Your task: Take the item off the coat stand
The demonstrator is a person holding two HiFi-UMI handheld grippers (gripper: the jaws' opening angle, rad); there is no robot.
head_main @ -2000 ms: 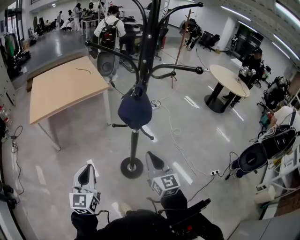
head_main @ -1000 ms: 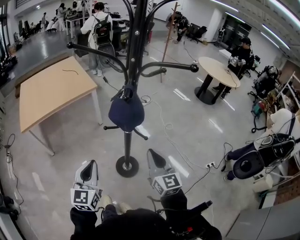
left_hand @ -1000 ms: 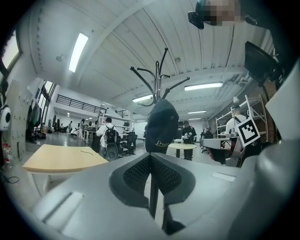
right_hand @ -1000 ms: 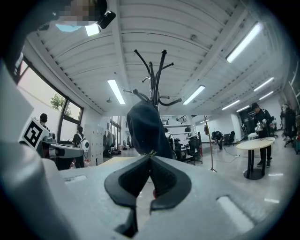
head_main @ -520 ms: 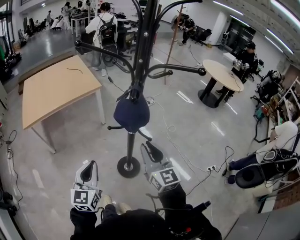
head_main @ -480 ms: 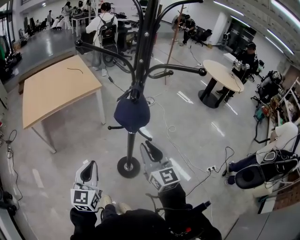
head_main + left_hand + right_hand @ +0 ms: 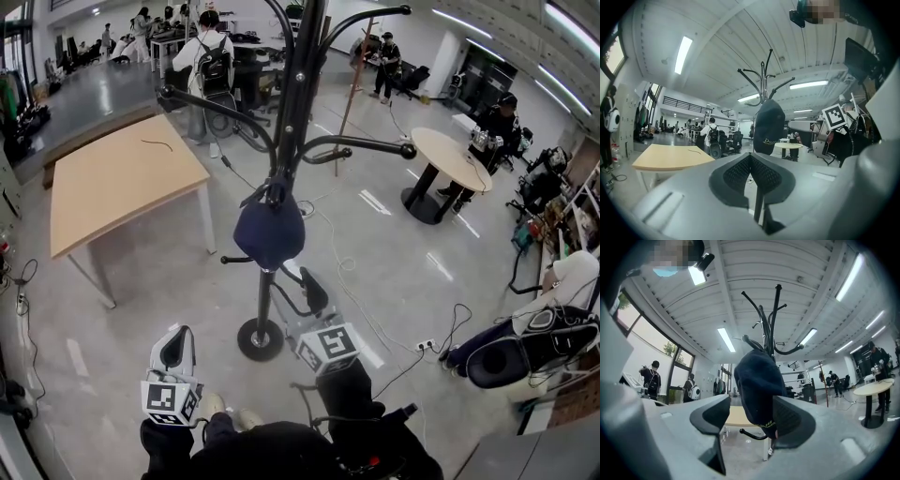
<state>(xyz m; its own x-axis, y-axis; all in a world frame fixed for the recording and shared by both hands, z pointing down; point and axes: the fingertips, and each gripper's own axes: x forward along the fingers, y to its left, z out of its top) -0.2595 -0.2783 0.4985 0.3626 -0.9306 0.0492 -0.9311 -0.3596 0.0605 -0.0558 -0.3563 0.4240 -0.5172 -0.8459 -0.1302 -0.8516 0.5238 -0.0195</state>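
Observation:
A dark navy cap hangs on a low hook of the black coat stand. My right gripper is raised just below and in front of the cap. Its jaws have just been opening and hold nothing. In the right gripper view the cap shows in the gap of the right gripper, beyond the pads and not pressed by them. My left gripper stays low at the left, shut and empty. In the left gripper view its pads meet, and the cap hangs ahead.
The stand's round base sits on the floor in front of me. A wooden table stands at the left, a round table at the right. Cables trail over the floor. Several people are at the back, and one sits at the right.
My right gripper has risen and moved forward toward the cap, and its jaws have gone from shut to open. The left gripper has stayed where it was.

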